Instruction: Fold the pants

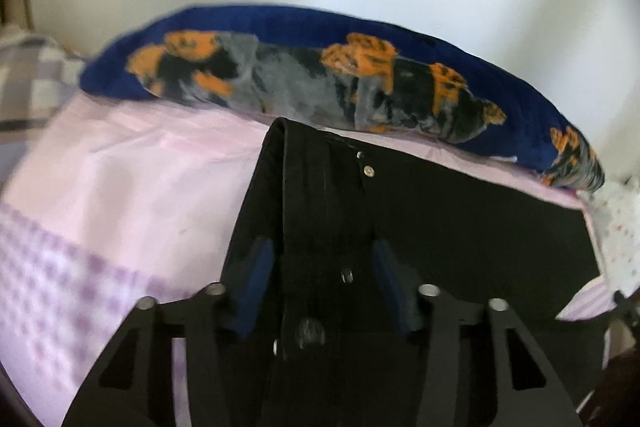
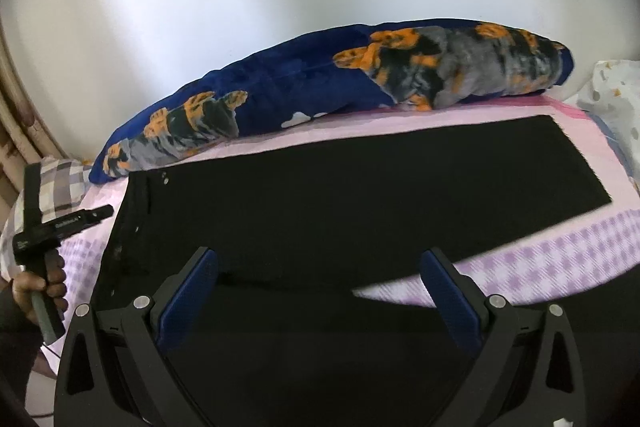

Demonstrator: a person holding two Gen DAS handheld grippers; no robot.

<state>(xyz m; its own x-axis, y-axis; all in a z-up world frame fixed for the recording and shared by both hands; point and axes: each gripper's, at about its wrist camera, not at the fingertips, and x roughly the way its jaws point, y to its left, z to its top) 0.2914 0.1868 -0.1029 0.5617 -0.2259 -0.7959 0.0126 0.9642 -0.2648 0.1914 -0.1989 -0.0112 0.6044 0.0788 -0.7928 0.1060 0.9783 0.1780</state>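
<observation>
Both grippers stand with jaws apart and nothing clamped: the right gripper spreads wide at the bottom of its view, low over the cloth, while the left gripper is parted more narrowly, its blue pads to either side of the waistband.

Largest is the bed, covered in a pale pink sheet with a lilac checked band, filling the middle of both views. Along its far edge, across the upper middle of each frame, lies a long navy blanket printed with orange, grey and black animals.

On the sheet the black pants lie flat, the waist at the left of the right wrist view and the leg running to the right, its hem in the middle right.

At the lower left of that view a hand grips the handle of the left gripper.

Small silver rivets dot the waistband.
</observation>
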